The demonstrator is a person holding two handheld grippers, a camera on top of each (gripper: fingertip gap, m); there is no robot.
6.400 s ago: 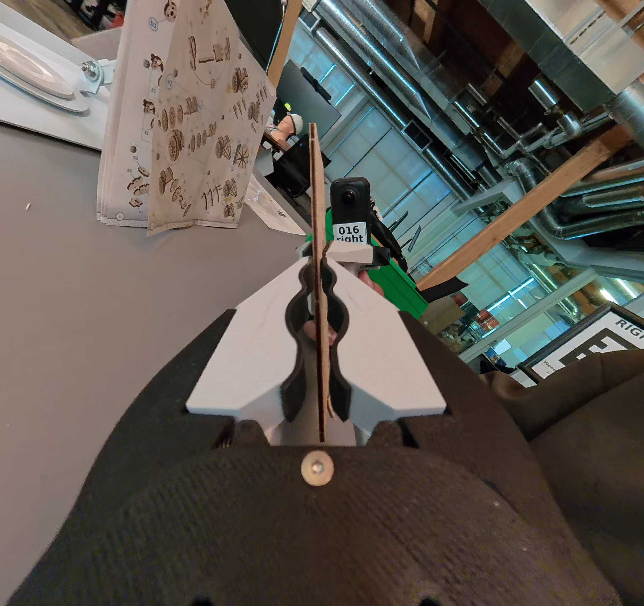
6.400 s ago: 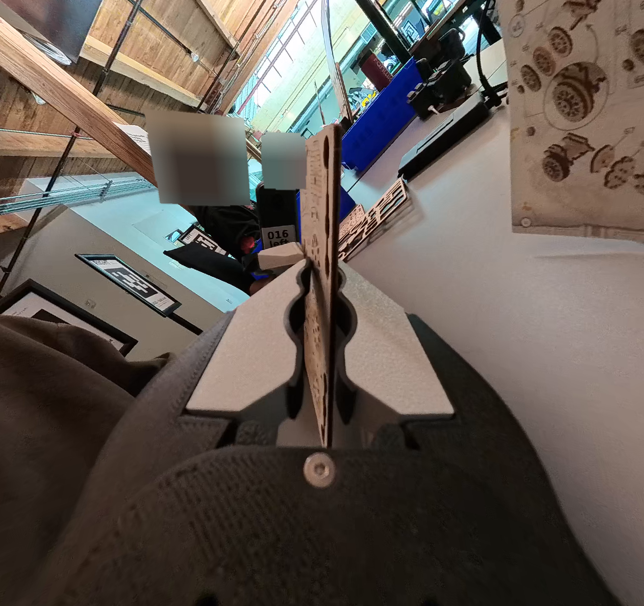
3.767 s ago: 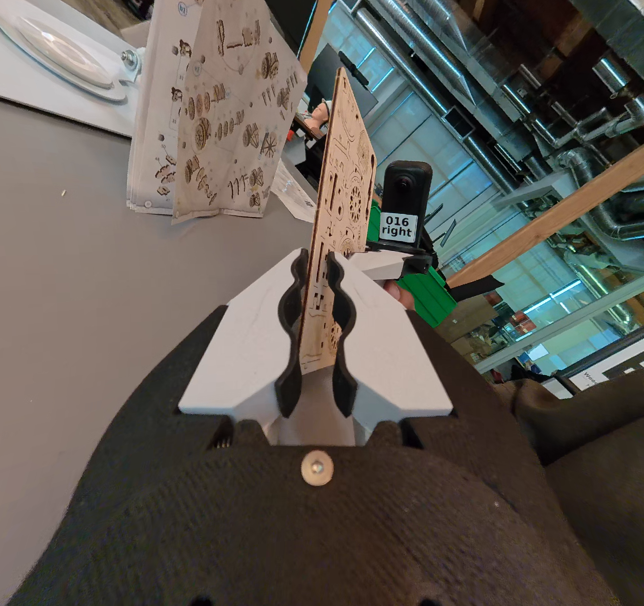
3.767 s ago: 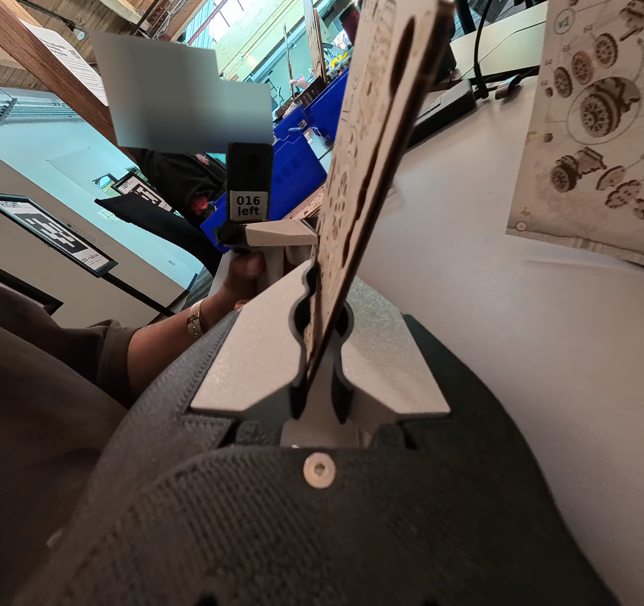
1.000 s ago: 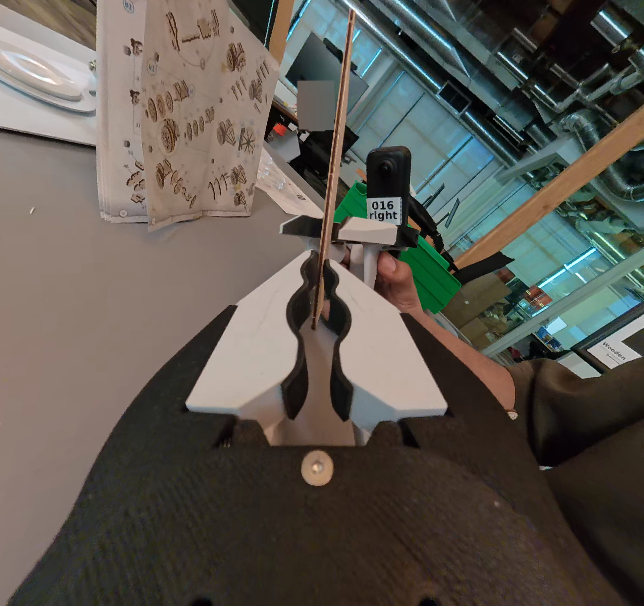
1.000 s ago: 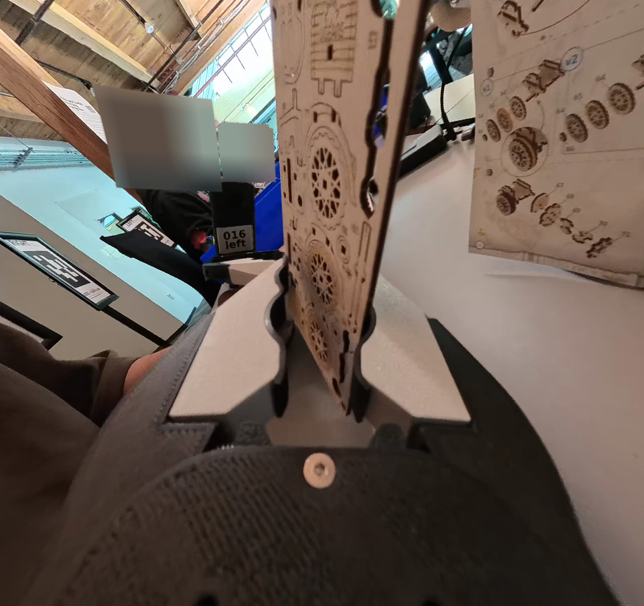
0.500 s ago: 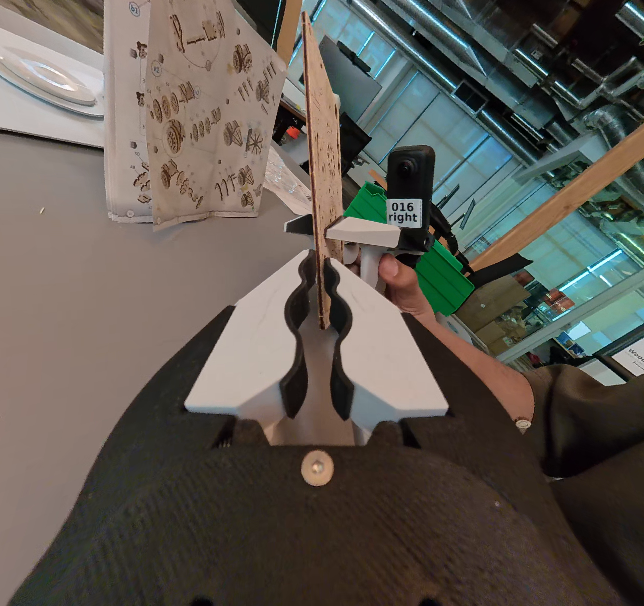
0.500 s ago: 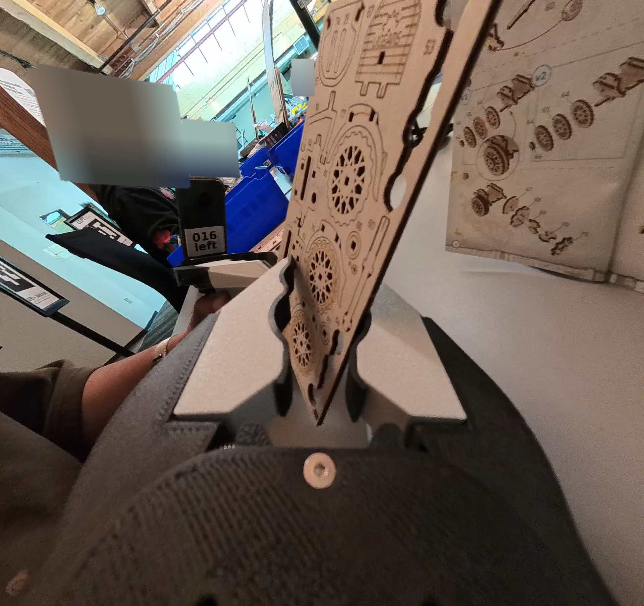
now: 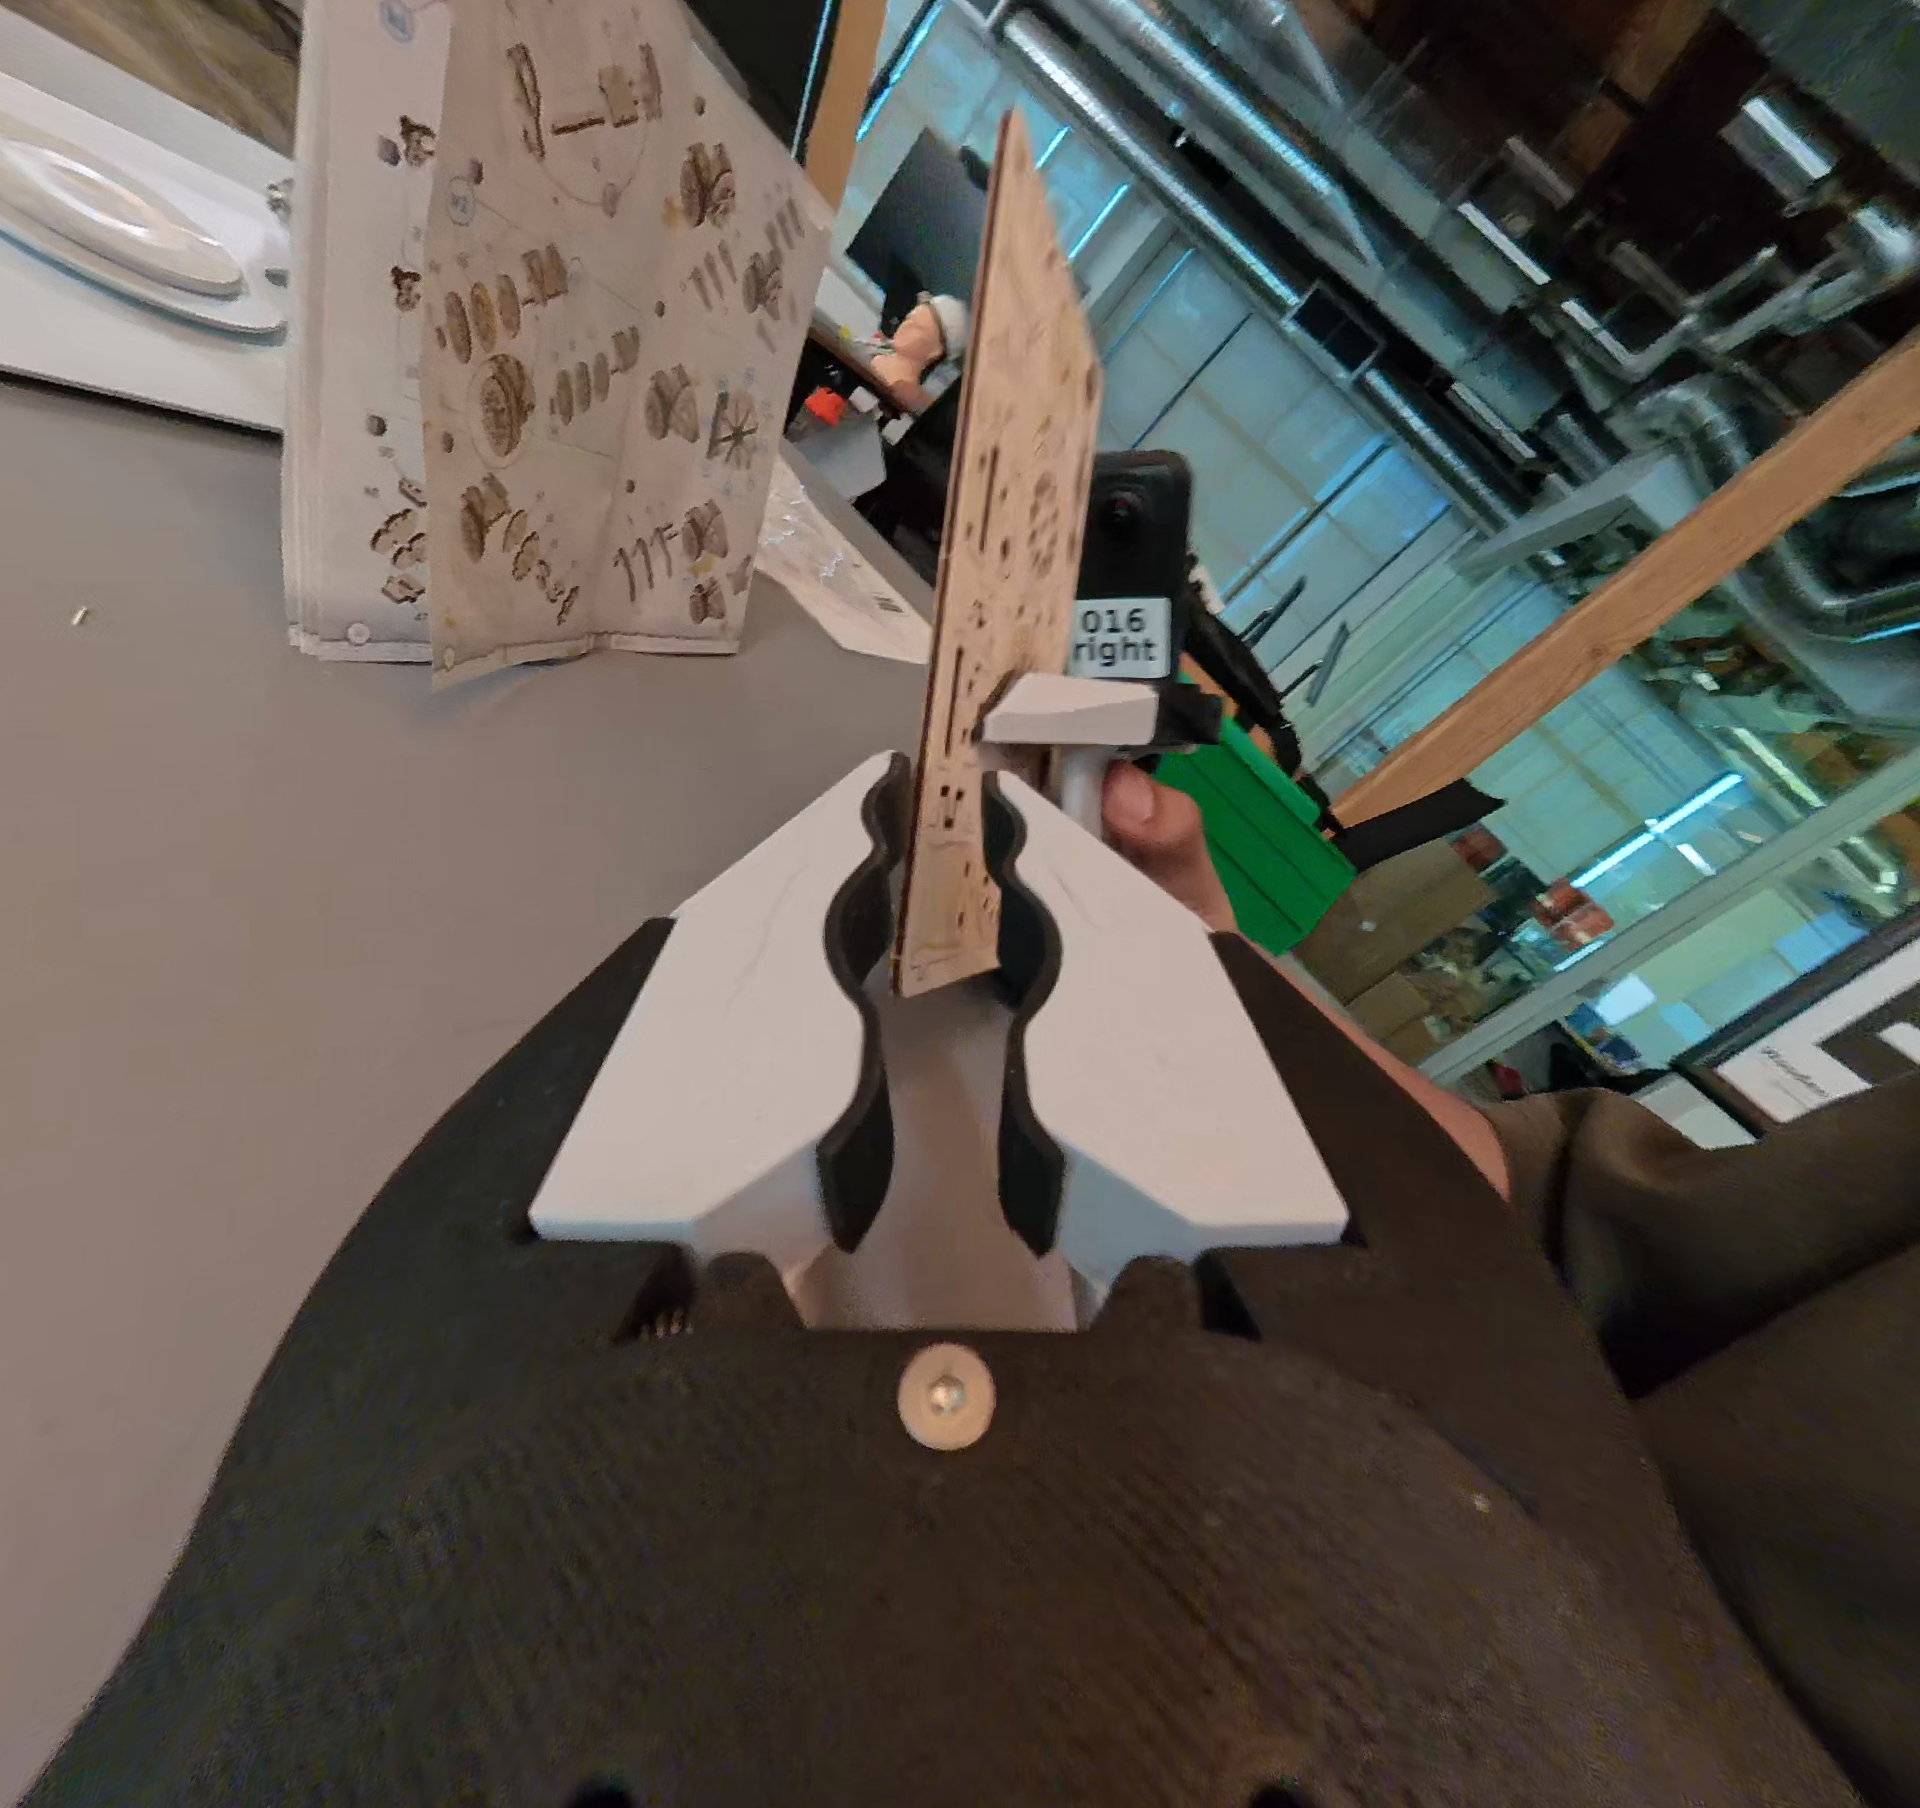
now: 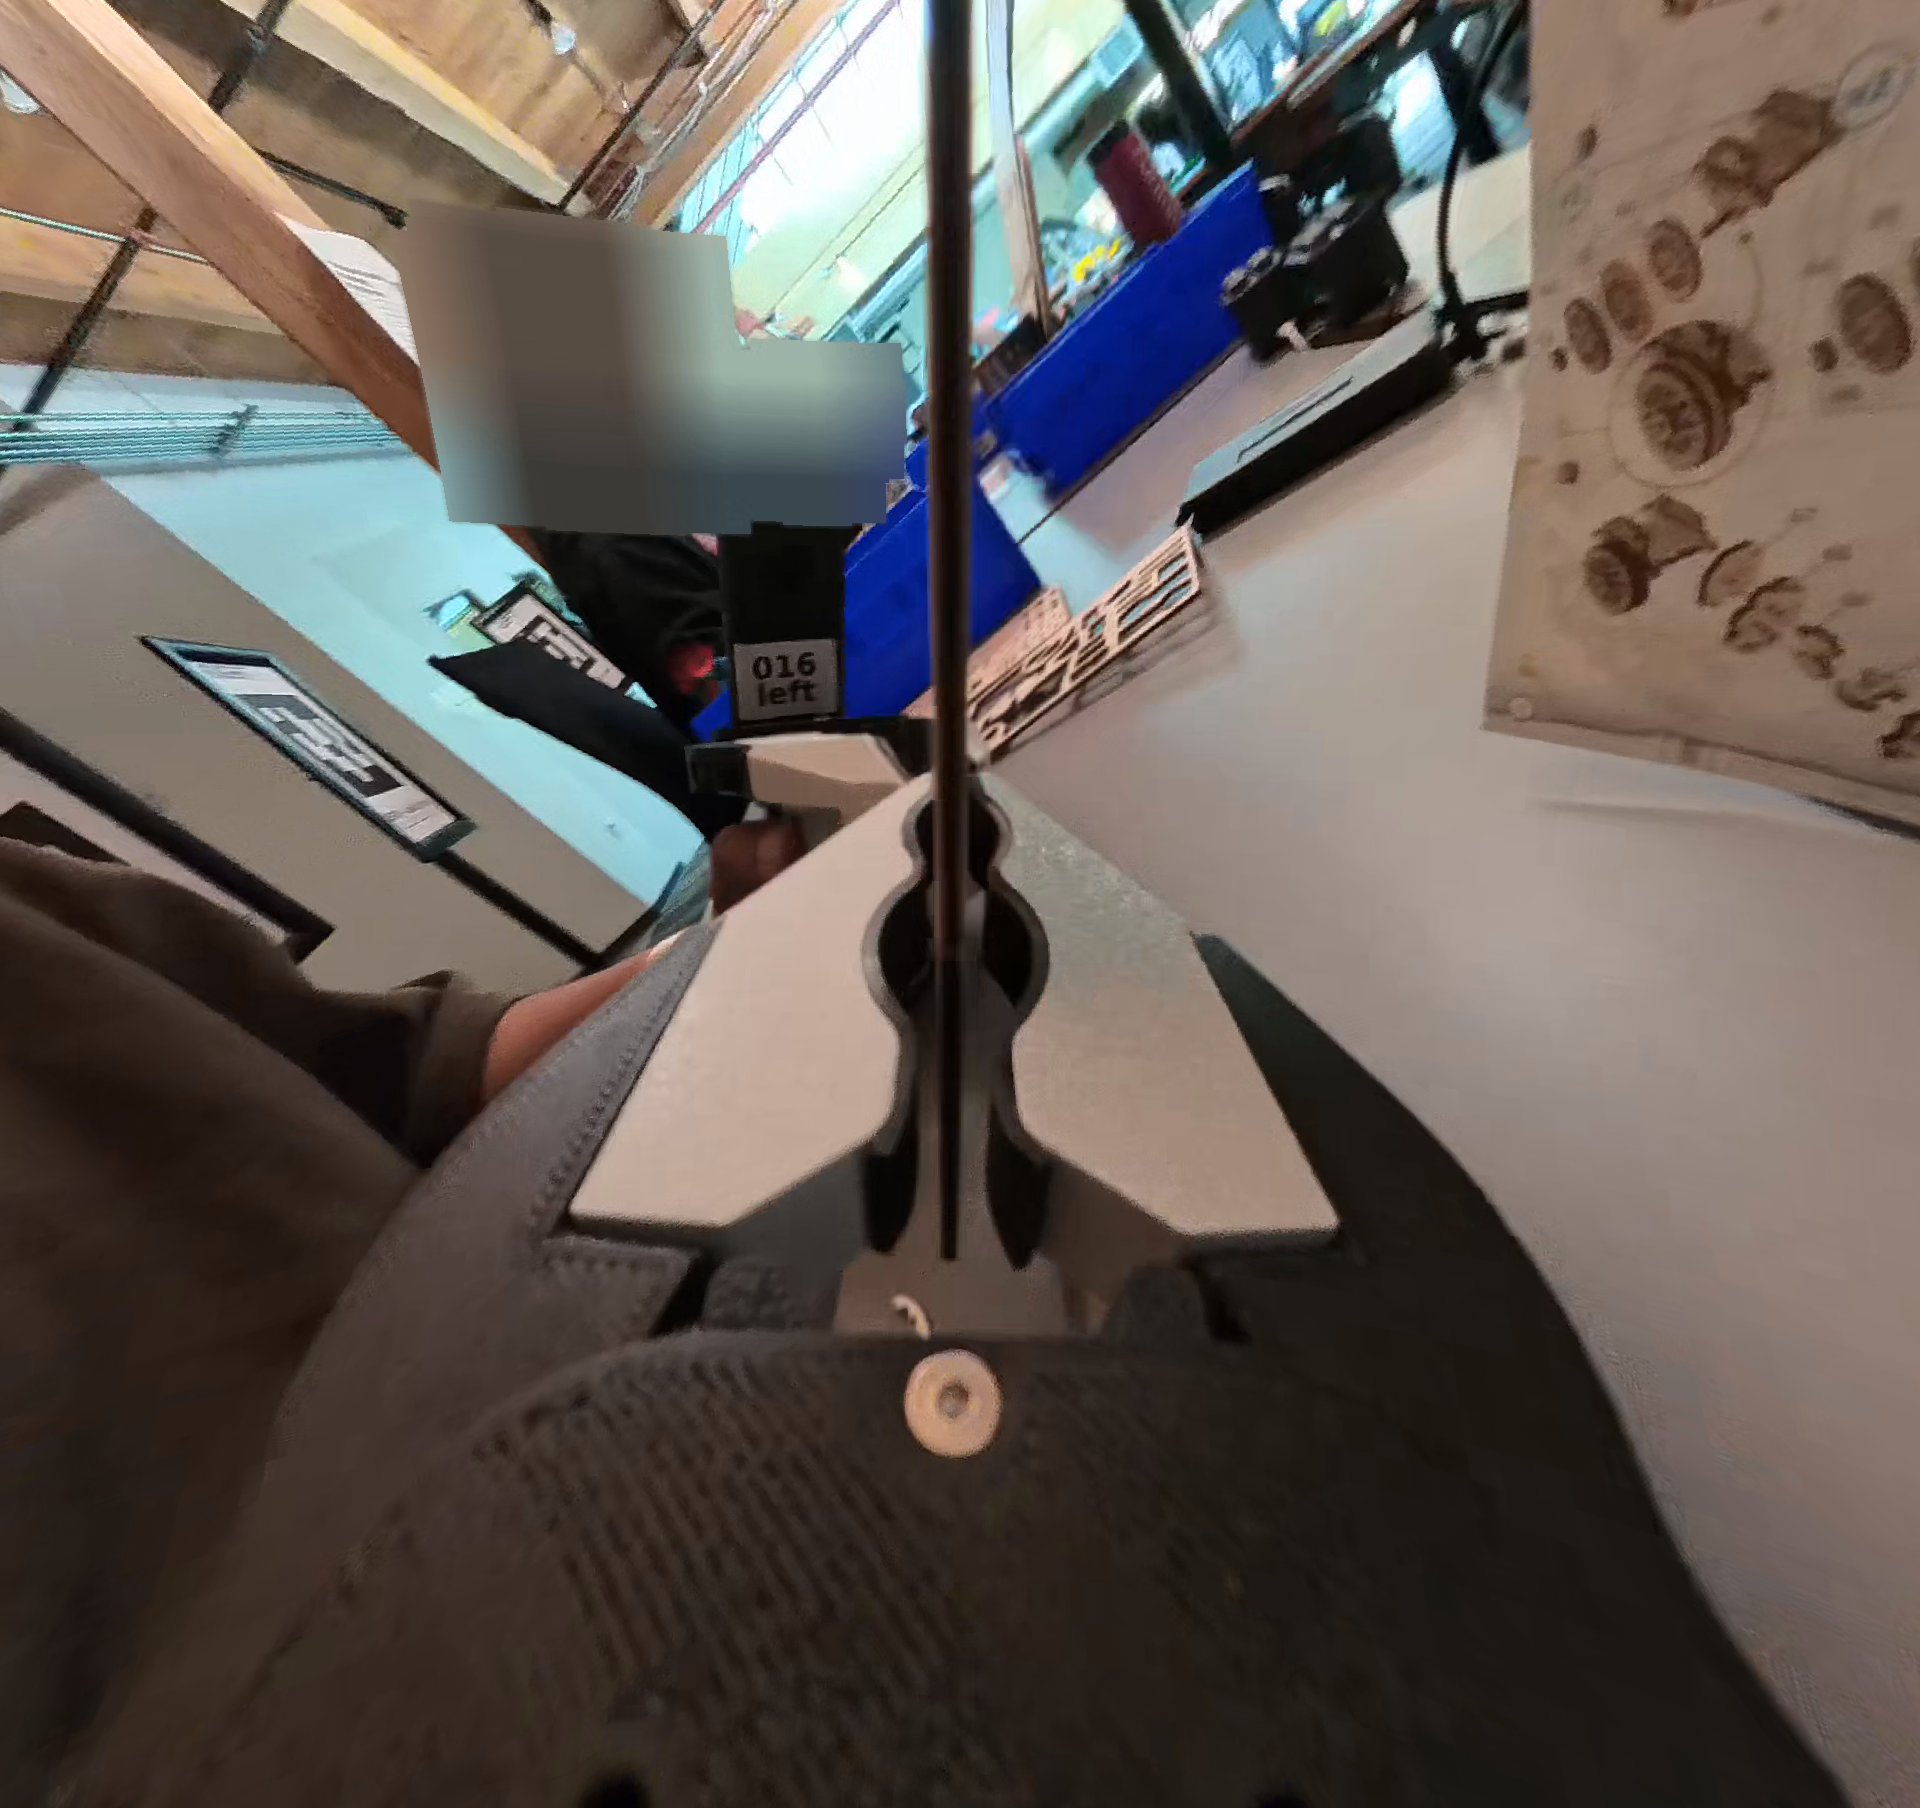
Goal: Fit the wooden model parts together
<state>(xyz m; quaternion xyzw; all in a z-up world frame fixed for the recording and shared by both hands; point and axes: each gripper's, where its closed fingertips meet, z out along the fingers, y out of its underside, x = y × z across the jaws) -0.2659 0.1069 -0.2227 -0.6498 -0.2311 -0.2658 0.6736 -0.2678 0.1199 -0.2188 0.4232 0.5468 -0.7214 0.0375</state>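
A thin wooden sheet of laser-cut model parts (image 9: 1023, 470) is held upright above the grey table (image 9: 260, 823). My right gripper (image 10: 951, 802) is shut on it, and the sheet shows edge-on (image 10: 948, 304) as a dark line in the right wrist view. In the left wrist view the right gripper (image 9: 987, 719) pinches the sheet from the far side. My left gripper (image 9: 940, 792) has its jaws a little apart. The sheet's lower corner stands skewed between them, not clamped. The left gripper also shows in the right wrist view (image 10: 800, 766), just left of the sheet.
Paper instruction sheets (image 9: 582, 304) stand propped on the table and also show in the right wrist view (image 10: 1714, 356). A stack of other wooden sheets (image 10: 1091, 636) lies farther off. A white round lamp base (image 9: 104, 231) is far left. Blue bins (image 10: 1122, 366) and green bins (image 9: 1247, 823) lie beyond. The tips of both grippers are at nearly the same place.
My right gripper has closed on the sheet, which was skewed between open jaws and now sits edge-on. In the left wrist view the sheet has turned slightly to show its face.
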